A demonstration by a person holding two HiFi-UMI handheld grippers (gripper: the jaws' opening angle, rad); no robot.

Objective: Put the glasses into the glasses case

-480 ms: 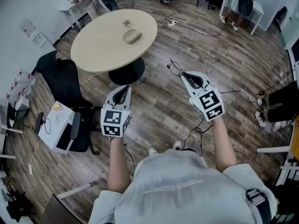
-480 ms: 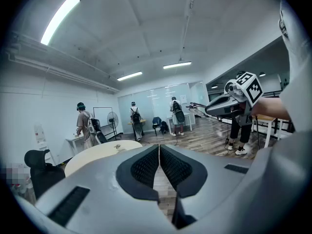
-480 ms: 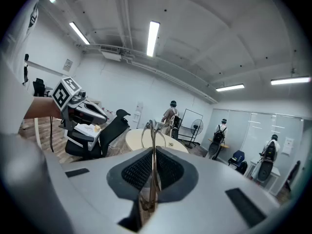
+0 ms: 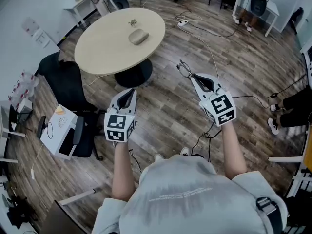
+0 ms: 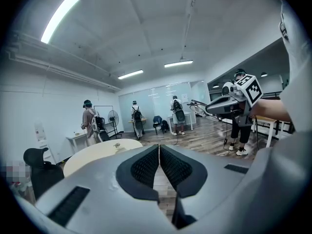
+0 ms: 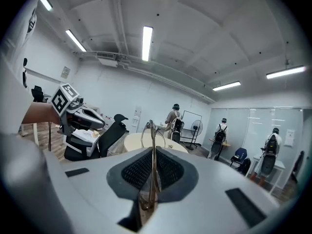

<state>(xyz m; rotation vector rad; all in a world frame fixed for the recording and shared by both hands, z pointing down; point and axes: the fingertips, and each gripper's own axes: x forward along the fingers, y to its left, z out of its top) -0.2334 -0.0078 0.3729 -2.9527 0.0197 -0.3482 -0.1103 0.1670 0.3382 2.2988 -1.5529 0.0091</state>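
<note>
Above a wood floor (image 4: 165, 106), a standing person is holding a gripper in each hand, both reaching forward at about waist height; the right gripper (image 4: 191, 76) is pinching thin-framed glasses (image 4: 183, 68), its jaws pressing onto the wire frame; the glasses are sticking out past the jaw tips, toward the table (image 4: 100, 50); in the right gripper view the frame is standing on edge between the dark pads (image 6: 170, 172), rising just above them; the left gripper (image 4: 130, 92) is hovering lower and to the left, its jaws pressing together with nothing between them, as the left gripper view shows; the two grippers are staying well apart; ahead and to the left, the round pale table is carrying a beige rounded case (image 4: 138, 36) near its middle, well apart from both grippers; a small thing (image 4: 132, 22), too small to tell, is lying just beyond the case; a black chair (image 4: 68, 84) is standing left of the table; several people (image 5: 136, 118) are standing at the far end of the room.
</note>
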